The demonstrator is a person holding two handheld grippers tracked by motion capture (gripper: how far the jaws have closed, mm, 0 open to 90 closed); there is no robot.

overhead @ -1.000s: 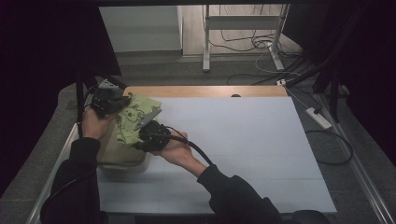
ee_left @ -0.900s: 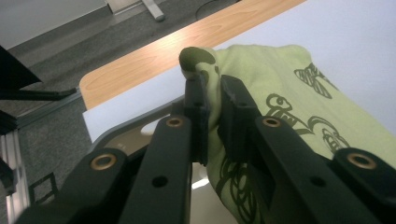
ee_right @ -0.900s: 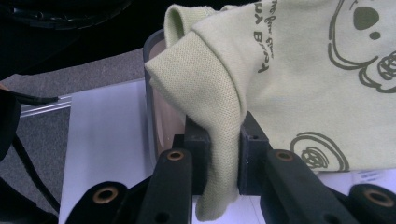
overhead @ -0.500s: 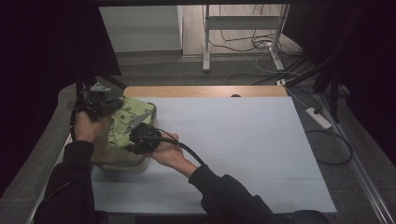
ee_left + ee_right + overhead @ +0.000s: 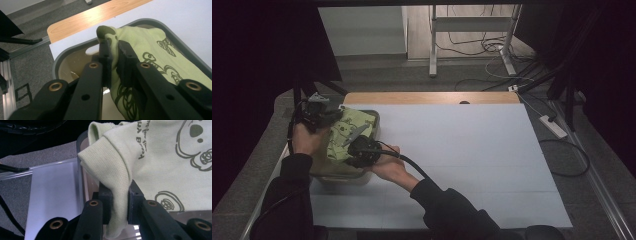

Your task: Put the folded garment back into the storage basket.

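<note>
We are pinching a pale green printed garment (image 5: 349,135) in both tools, left tool (image 5: 113,53) and right tool (image 5: 117,192), over the grey bin (image 5: 75,50) beneath them; an uneven release is risking fabric snagging the rim.

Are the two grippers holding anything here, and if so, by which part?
Both hold the light green printed garment over the grey bin. The left gripper pinches a bunched edge; the right gripper pinches a folded ribbed edge.
</note>
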